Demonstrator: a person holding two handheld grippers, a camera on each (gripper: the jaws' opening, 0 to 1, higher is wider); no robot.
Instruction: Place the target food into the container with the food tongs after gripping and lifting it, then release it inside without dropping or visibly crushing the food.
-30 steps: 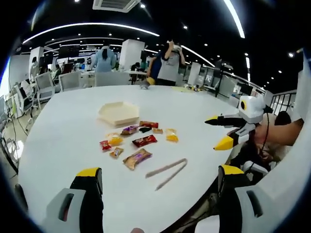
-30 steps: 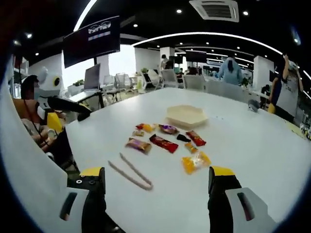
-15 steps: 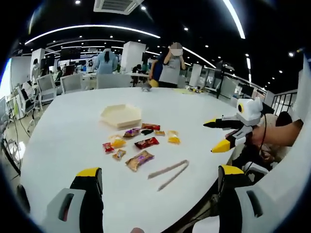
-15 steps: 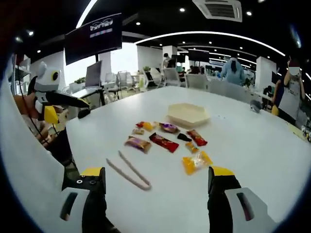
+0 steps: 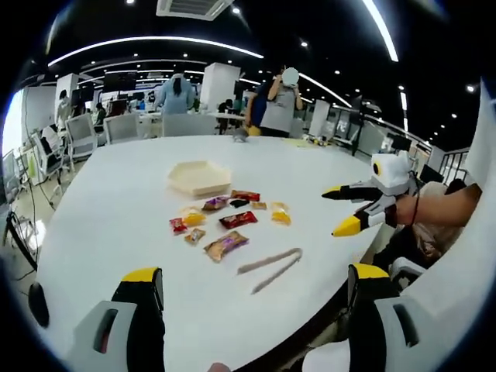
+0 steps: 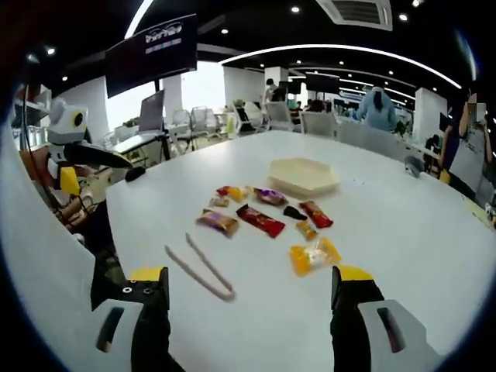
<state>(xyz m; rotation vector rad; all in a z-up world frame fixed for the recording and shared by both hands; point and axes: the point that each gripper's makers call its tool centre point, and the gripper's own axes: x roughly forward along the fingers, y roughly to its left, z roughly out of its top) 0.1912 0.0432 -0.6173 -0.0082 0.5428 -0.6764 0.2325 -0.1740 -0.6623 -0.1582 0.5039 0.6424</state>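
Two grippers, jaws spread and empty, above the near edge of the white round table (image 6: 403,232); nothing picked up yet.
Nearest lie the pale beige plastic tongs (image 6: 198,269), so the right gripper (image 6: 244,306) should close on their open arms first; the left gripper (image 5: 252,306) hangs idle. Beyond them lie the scattered wrapped snacks (image 6: 262,221), the yellow packet (image 6: 314,255) closest. Squeeze lightly. Farthest sits the cream hexagonal container (image 6: 303,175).

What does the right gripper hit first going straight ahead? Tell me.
Judging by the right gripper view, the right gripper points over bare table toward the snack packets; the yellow packet and red packet lie nearest that line. The tongs sit off to its left. Depth is uncertain.
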